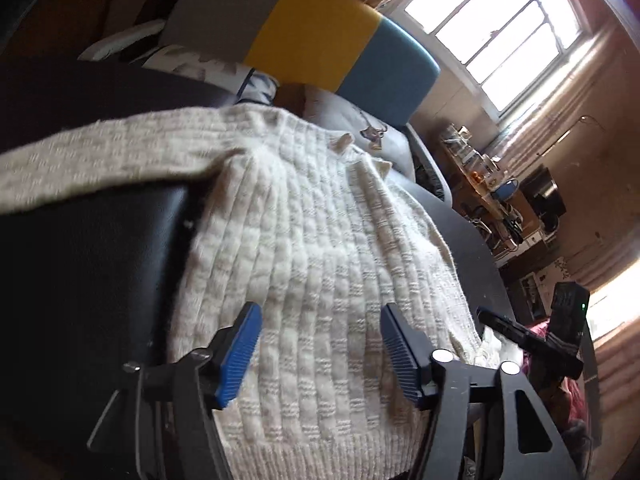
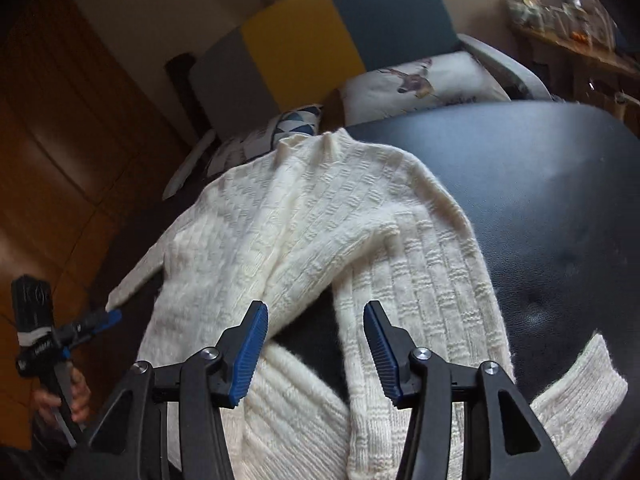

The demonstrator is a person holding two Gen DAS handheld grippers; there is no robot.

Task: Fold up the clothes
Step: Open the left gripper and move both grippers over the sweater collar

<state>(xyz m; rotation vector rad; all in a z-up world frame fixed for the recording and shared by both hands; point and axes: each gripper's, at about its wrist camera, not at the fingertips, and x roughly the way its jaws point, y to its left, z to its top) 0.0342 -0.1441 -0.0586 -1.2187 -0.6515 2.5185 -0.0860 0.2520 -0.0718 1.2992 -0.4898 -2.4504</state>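
Black padded surface (image 2: pixel 560 200) fills most of both views. One cream knit sweater (image 2: pixel 300 220) lies spread on it, body toward 12 o'clock, one sleeve (image 2: pixel 420 300) folded back toward 6 o'clock in right wrist view. Behind, at 12: one chair w/ grey-yellow-teal back (image 2: pixel 320 40), two printed cushions (image 2: pixel 420 80). Window (image 1: pixel 500 28) at 1 o'clock in left view; cluttered shelf (image 1: pixel 488 184) at 3. No legible writing.

Left gripper (image 1: pixel 318 350): jaws apart, over sweater, gripping nothing. Right gripper (image 2: pixel 316 354): jaws apart, straddling sleeve fold, nothing clamped. Nothing blocks either.
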